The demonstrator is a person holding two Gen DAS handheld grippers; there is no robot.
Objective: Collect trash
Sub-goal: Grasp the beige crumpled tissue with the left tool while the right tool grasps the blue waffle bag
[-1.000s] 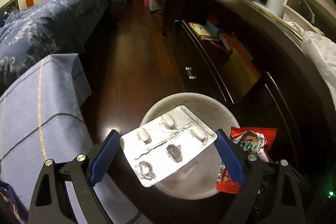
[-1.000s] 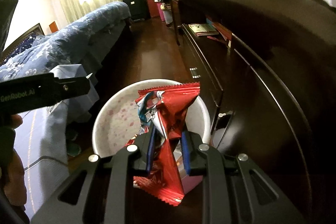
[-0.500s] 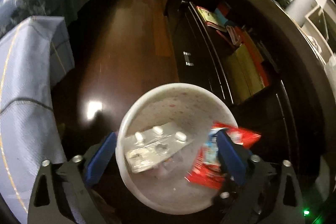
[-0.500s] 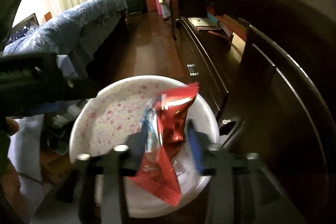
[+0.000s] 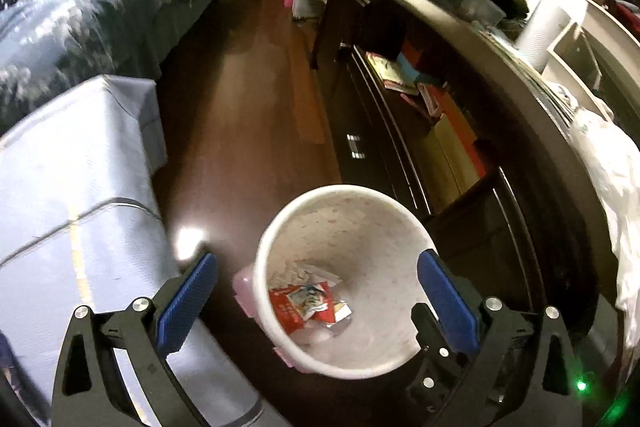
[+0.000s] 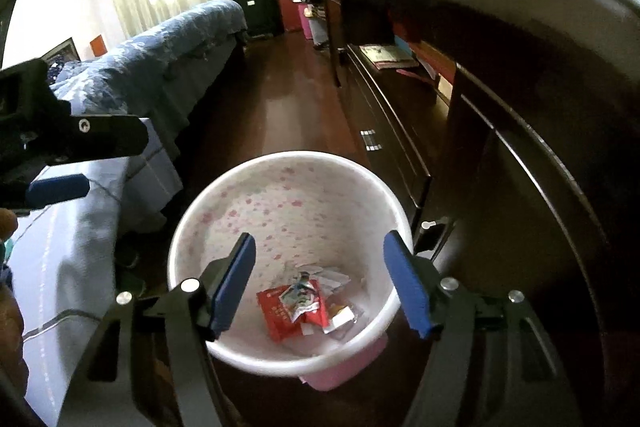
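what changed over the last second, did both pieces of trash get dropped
Yes. The left gripper let go of the pill blister pack and the right gripper, jaws opening with nothing between them, released the red wrapper. The wrapper now lies at the bottom of the white bin; the blister pack cannot be singled out there. The bin stayed beside the dark cabinet.

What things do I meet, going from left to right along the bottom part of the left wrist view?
Grey-blue cloth-covered block → left blue pad → red wrapper inside the white bin → right blue pad → white cloth.
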